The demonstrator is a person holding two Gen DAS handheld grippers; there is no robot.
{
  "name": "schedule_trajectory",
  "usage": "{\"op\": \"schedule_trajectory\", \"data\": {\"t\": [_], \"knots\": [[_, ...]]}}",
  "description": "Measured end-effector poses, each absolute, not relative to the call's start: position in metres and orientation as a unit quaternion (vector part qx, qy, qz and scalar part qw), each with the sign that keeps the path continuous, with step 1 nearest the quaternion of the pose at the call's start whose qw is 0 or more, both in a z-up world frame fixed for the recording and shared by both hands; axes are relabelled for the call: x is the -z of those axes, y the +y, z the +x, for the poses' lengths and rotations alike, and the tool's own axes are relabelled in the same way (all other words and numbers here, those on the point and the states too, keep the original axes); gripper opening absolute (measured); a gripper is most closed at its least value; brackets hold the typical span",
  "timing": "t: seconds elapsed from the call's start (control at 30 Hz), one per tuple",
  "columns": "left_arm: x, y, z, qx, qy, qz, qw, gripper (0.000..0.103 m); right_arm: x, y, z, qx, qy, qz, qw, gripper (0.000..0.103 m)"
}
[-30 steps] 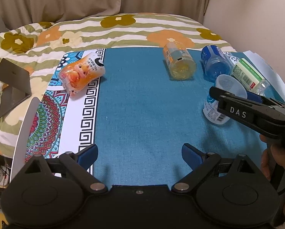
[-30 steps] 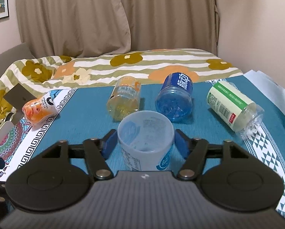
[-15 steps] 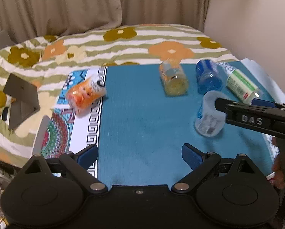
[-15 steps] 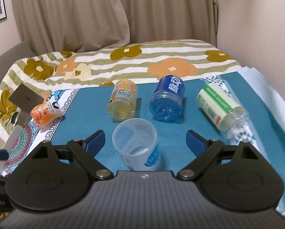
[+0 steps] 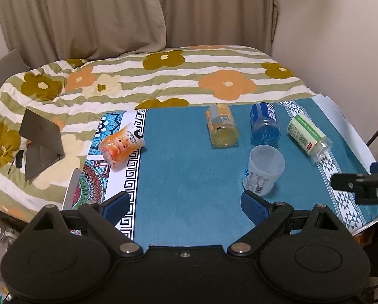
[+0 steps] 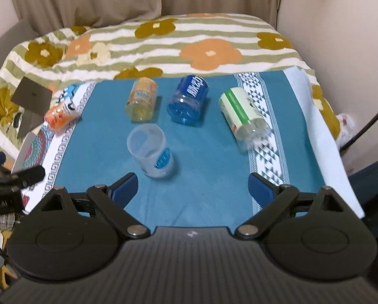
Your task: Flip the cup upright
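— Teal cloth [image 6: 201,195] covers the table; where are the grippers?
— Right gripper [image 6: 192,185] gapes wide, empty; left gripper [image 5: 185,204] likewise.
— And the cup [image 6: 151,150]?
— Standing mouth-up just ahead-left of the right gripper. Beyond, bottles [image 6: 187,102] lie toppled. Flip looks finished.

Black claw [image 5: 185,206], blue pads [image 5: 252,204], silver screws.

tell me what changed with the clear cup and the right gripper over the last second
The right gripper let go of the clear cup: its jaws, then close around the cup, are now wide open and pulled back. The cup stands upright on the blue cloth. The left gripper stayed open and empty. The orange, blue and green-labelled containers stayed on their sides.
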State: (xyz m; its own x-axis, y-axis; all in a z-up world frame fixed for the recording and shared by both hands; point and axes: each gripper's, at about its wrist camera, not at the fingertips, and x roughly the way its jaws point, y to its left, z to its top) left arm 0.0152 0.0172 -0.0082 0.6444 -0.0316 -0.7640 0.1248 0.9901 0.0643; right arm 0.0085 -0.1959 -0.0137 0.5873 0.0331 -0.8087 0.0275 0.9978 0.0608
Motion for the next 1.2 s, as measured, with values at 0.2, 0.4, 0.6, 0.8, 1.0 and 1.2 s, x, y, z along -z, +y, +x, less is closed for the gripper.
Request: {"op": "schedule_trajectory", "data": {"t": [0.2, 0.4, 0.6, 0.8, 1.0, 1.2], "knots": [[0.009, 0.008, 0.007, 0.037, 0.42, 0.055, 0.905, 0.097, 0.014, -0.21, -0.001, -0.001, 0.463, 0.04, 0.885, 0.103], [0.011, 0.0, 0.002, 0.038, 0.418, 0.059, 0.906, 0.097, 0.018, -0.215, -0.007, 0.008, 0.468, 0.043, 0.882, 0.103], [0.006, -0.005, 0.005, 0.037, 0.408, 0.062, 0.91, 0.097, 0.016, -0.218, -0.006, 0.013, 0.469, 0.037, 0.882, 0.103], [0.006, -0.008, 0.006, 0.039, 0.407, 0.067, 0.91, 0.097, 0.016, -0.219, -0.005, 0.013, 0.47, 0.037, 0.882, 0.103], [0.006, -0.009, 0.008, 0.039, 0.404, 0.068, 0.911, 0.097, 0.017, -0.219, -0.004, 0.013, 0.47, 0.037, 0.882, 0.103], [0.006, -0.01, 0.009, 0.039, 0.404, 0.067, 0.912, 0.097, 0.021, -0.218, -0.002, 0.013, 0.473, 0.036, 0.88, 0.103]]}}
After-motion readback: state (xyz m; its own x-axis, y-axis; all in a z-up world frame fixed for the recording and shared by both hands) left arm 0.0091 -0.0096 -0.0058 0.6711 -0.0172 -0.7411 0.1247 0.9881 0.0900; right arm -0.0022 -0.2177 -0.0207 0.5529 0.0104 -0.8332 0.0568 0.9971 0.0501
